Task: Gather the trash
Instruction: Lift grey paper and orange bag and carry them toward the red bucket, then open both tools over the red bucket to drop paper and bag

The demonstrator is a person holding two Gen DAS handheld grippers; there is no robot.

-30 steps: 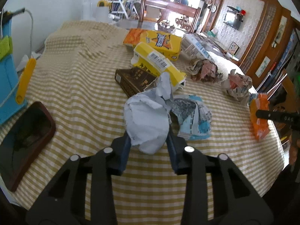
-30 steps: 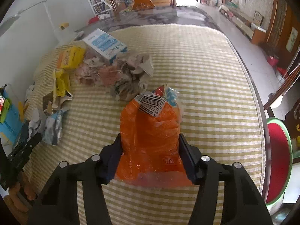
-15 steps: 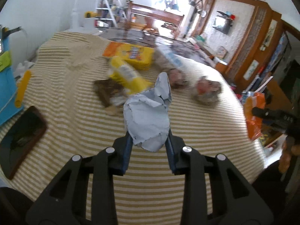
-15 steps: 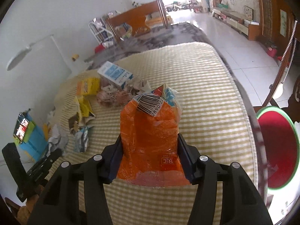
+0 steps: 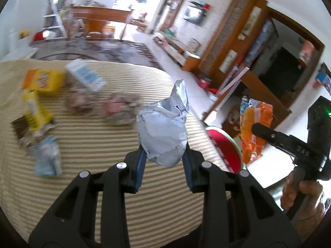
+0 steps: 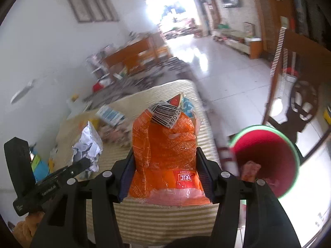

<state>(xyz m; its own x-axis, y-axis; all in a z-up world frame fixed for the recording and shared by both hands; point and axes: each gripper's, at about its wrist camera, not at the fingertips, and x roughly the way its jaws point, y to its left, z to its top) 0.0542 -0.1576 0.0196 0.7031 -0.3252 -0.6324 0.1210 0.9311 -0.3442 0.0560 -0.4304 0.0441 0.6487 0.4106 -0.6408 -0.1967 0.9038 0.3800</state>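
Observation:
My left gripper (image 5: pixel 164 165) is shut on a crumpled white-grey paper ball (image 5: pixel 163 132) and holds it above the striped tablecloth (image 5: pixel 93 148). My right gripper (image 6: pixel 165 175) is shut on an orange plastic snack bag (image 6: pixel 165 150) with a barcode flap, held above the table's right edge. The bag also shows in the left wrist view (image 5: pixel 254 132), and the paper ball in the right wrist view (image 6: pixel 88 144). A red bin with a green rim (image 6: pixel 266 159) stands on the floor right of the table, with some trash inside; it shows in the left wrist view (image 5: pixel 225 146).
On the table lie a yellow-orange box (image 5: pixel 41 80), a white-blue carton (image 5: pixel 85 76), a yellow carton (image 5: pixel 34 111), crumpled paper wads (image 5: pixel 122 109) and a blue-white wrapper (image 5: pixel 47 157). Wooden furniture (image 5: pixel 248 82) stands right of the bin.
Both grippers have lifted and swung right with their loads, away from the trash pile. The red bin has come into fuller view beside the table.

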